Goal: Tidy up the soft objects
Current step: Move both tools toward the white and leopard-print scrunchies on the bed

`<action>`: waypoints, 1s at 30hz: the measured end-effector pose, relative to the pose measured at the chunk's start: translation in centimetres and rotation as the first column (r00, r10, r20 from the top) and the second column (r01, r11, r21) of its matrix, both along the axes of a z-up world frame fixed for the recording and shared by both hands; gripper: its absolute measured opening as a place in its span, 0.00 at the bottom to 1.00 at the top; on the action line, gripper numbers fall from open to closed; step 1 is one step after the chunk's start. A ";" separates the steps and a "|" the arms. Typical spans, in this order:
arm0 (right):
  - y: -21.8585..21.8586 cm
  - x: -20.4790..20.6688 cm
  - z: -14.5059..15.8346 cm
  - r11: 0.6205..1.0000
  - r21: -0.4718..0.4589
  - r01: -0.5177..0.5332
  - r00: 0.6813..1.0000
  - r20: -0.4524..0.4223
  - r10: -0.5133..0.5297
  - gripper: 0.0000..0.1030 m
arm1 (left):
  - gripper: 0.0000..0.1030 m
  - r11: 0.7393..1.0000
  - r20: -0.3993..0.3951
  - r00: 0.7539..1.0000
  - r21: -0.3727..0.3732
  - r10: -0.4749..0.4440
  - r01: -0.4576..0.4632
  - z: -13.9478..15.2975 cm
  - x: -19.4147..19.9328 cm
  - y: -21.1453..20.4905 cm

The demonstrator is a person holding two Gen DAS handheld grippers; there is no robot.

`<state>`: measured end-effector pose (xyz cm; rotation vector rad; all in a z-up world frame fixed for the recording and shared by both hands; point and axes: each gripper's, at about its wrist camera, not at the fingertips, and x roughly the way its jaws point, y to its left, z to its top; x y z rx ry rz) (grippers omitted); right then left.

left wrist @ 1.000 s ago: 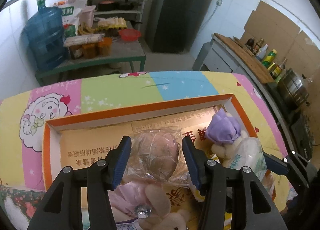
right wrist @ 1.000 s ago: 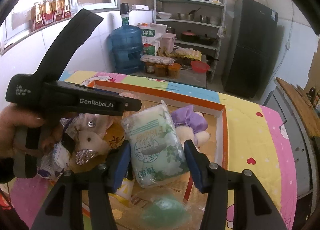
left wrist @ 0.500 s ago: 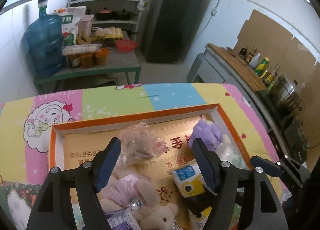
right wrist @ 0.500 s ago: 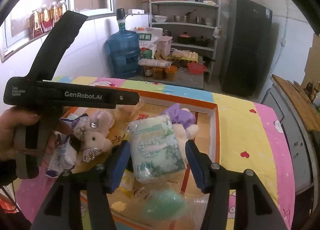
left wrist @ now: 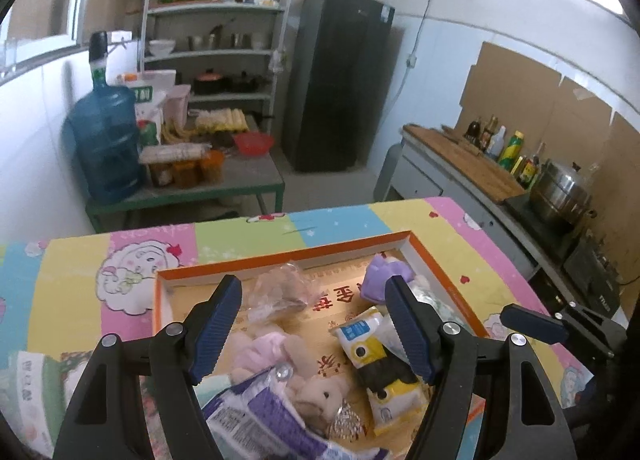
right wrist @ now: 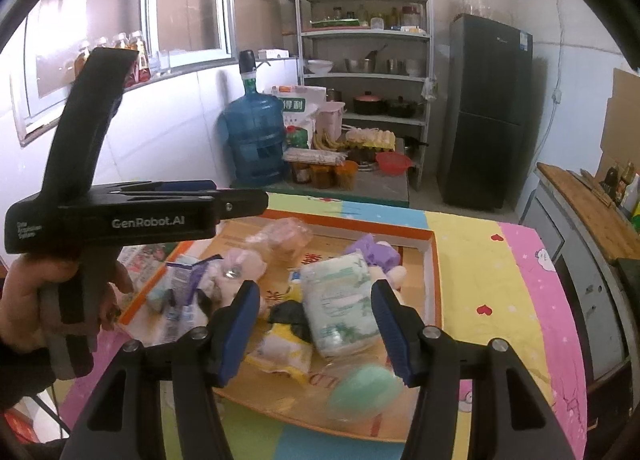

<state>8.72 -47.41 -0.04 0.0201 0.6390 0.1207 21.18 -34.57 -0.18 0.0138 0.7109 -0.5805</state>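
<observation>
An orange-rimmed cardboard box (left wrist: 280, 258) on the bright cartoon cloth holds the soft things. In it lie a bagged pink plush (left wrist: 280, 292), a purple plush (left wrist: 384, 276), a yellow-white packet (left wrist: 368, 344), a beige bear (left wrist: 320, 392) and a purple-white packet (left wrist: 248, 420). My left gripper (left wrist: 314, 312) hovers above them, open wide and holding nothing. My right gripper (right wrist: 316, 316) is open over a white-green packet (right wrist: 340, 304) that rests in the box (right wrist: 436, 280), its pads clear of it. A bagged green egg shape (right wrist: 360, 392) lies nearest. The left gripper (right wrist: 240, 195) shows side-on, held by a hand (right wrist: 24, 300).
Beyond the table stand a green side table (left wrist: 240, 183) with a blue water jug (left wrist: 106, 143) and jars, a metal shelf rack (left wrist: 216, 55) and a dark fridge (left wrist: 340, 87). On the right a counter (left wrist: 464, 159) carries bottles and a steel pot (left wrist: 560, 187).
The left jaws spread away from the bagged pink plush, which now lies in the box. Both grippers lifted up and back; the white-green packet stayed down in the box.
</observation>
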 end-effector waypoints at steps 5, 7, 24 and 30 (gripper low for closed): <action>1.0 -1.4 0.5 1.000 0.027 0.008 1.000 0.018 -0.009 0.56 | 0.73 1.000 0.053 0.999 -0.019 0.002 -0.001 1.3 -2.4 1.9; 1.4 -1.8 0.7 0.999 0.039 0.007 1.000 0.024 -0.008 0.56 | 0.73 1.000 0.073 0.997 -0.023 0.003 -0.002 1.7 -3.3 2.7; 9.3 -4.8 2.0 0.997 0.054 -0.059 0.996 0.065 0.055 0.56 | 0.73 0.997 0.210 0.975 -0.044 0.065 -0.056 4.3 -10.1 11.8; 12.4 -5.4 1.7 0.992 0.076 -0.099 0.994 0.064 0.094 0.56 | 0.73 0.993 0.242 0.964 -0.042 0.114 -0.107 4.6 -11.7 15.9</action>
